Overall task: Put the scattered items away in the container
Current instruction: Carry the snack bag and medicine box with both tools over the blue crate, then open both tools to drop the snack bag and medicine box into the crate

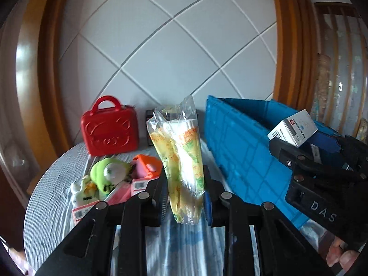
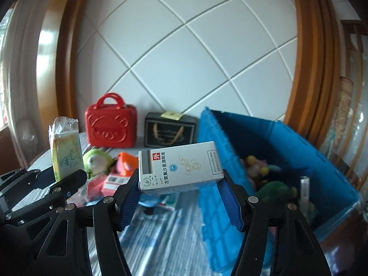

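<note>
White wall tiles (image 1: 174, 53) set on the diagonal, with grey grout lines, fill the background, framed on both sides by glossy orange-brown wooden trim (image 1: 287, 46). Below them sits a round table (image 1: 46, 197) covered in a finely striped blue-and-white cloth that lies slightly wrinkled. Against the wall at the back of the table stand a red plastic case with a handle (image 1: 110, 130) and a bear face embossed on its front, and just beside it a dark box with gold ornament (image 2: 170, 132). On the cloth in front of the red case lies a loose heap: a green plush toy (image 1: 110, 172), an orange toy (image 1: 147, 164) and pink barcode-labelled packets (image 1: 125, 189). To the right stands the blue crate (image 2: 271, 142), open-topped, with plush toys already lying in its bottom. The left gripper (image 1: 185, 195) holds a clear-wrapped pack of yellow-green tissues (image 1: 181, 161) upright between narrowly set pads, raised above the cloth near the crate's left wall. The right gripper (image 2: 181, 195) clamps a white medicine box (image 2: 180, 169) by its two ends, jaws about half spread, the box slightly tilted and held beside the crate's near corner, not yet over the opening. Fingertips of the person's hand (image 1: 342, 255) show at the lower right of the left view.
</note>
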Action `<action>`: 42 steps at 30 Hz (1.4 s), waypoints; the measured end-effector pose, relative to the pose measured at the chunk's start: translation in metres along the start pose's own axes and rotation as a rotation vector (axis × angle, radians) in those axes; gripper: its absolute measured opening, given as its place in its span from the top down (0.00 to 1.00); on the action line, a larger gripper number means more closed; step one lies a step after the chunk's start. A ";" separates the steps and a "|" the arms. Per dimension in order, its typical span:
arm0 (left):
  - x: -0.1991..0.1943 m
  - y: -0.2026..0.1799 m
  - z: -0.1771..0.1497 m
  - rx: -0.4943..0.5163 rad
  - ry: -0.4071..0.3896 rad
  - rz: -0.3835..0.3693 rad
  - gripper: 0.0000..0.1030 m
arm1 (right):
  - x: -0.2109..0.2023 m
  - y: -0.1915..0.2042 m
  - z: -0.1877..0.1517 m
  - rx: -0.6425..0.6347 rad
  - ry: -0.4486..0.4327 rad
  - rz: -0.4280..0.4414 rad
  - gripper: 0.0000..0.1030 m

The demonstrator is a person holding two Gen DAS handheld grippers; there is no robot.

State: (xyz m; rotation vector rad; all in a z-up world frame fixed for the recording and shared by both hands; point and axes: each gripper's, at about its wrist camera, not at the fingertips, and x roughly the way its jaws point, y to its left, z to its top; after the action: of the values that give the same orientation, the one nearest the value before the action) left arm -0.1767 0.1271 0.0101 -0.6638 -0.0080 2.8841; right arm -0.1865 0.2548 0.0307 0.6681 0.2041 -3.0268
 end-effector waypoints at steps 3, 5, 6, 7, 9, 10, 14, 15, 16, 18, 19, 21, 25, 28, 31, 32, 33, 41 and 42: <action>0.014 -0.049 0.025 0.025 0.000 -0.055 0.76 | -0.006 -0.057 0.012 0.027 -0.013 -0.064 0.37; 0.026 -0.086 0.040 0.037 0.002 -0.077 0.76 | -0.007 -0.095 0.018 0.028 -0.014 -0.107 0.37; 0.033 -0.105 0.047 0.038 0.007 -0.086 0.76 | -0.007 -0.116 0.019 0.025 -0.012 -0.124 0.37; 0.041 -0.124 0.054 0.038 0.012 -0.092 0.76 | -0.004 -0.137 0.021 0.023 -0.010 -0.134 0.37; 0.056 -0.164 0.069 0.037 0.025 -0.096 0.76 | 0.006 -0.179 0.025 0.012 0.005 -0.145 0.37; 0.066 -0.180 0.078 0.035 0.035 -0.093 0.76 | 0.013 -0.201 0.028 0.004 0.013 -0.144 0.37; 0.120 -0.235 0.109 0.011 0.134 -0.081 0.76 | 0.051 -0.270 0.042 -0.033 0.066 -0.118 0.37; 0.135 -0.245 0.116 0.005 0.169 -0.078 0.76 | 0.067 -0.284 0.047 -0.042 0.089 -0.112 0.37; 0.152 -0.254 0.121 0.001 0.205 -0.073 0.76 | 0.083 -0.298 0.051 -0.050 0.115 -0.103 0.37; 0.187 -0.271 0.129 0.005 0.283 -0.053 0.76 | 0.110 -0.319 0.054 -0.061 0.169 -0.085 0.37; 0.204 -0.279 0.130 0.020 0.322 -0.035 0.76 | 0.129 -0.328 0.055 -0.069 0.208 -0.083 0.37; 0.237 -0.294 0.127 0.068 0.391 0.009 0.76 | 0.160 -0.341 0.051 -0.073 0.271 -0.067 0.37; 0.288 -0.306 0.105 0.122 0.521 0.092 0.76 | 0.217 -0.355 0.038 -0.069 0.390 -0.037 0.37; 0.311 -0.302 0.087 0.126 0.593 0.114 0.76 | 0.250 -0.358 0.025 -0.093 0.451 -0.034 0.37; 0.327 -0.299 0.073 0.109 0.665 0.111 0.76 | 0.275 -0.356 0.013 -0.097 0.512 -0.006 0.37; 0.330 -0.298 0.069 0.102 0.684 0.108 0.76 | 0.283 -0.356 0.008 -0.096 0.531 -0.001 0.37; 0.333 -0.299 0.066 0.098 0.699 0.103 0.76 | 0.289 -0.355 0.004 -0.099 0.547 0.001 0.37; 0.343 -0.298 0.048 0.094 0.753 0.122 0.76 | 0.306 -0.349 -0.020 -0.139 0.619 0.006 0.37; 0.342 -0.300 0.047 0.094 0.756 0.115 0.76 | 0.305 -0.348 -0.021 -0.137 0.617 0.010 0.37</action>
State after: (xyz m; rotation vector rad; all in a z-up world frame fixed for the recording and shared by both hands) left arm -0.4462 0.4846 -0.0820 -1.7174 0.2694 2.5181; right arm -0.4765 0.6009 -0.0744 1.5524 0.4109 -2.6624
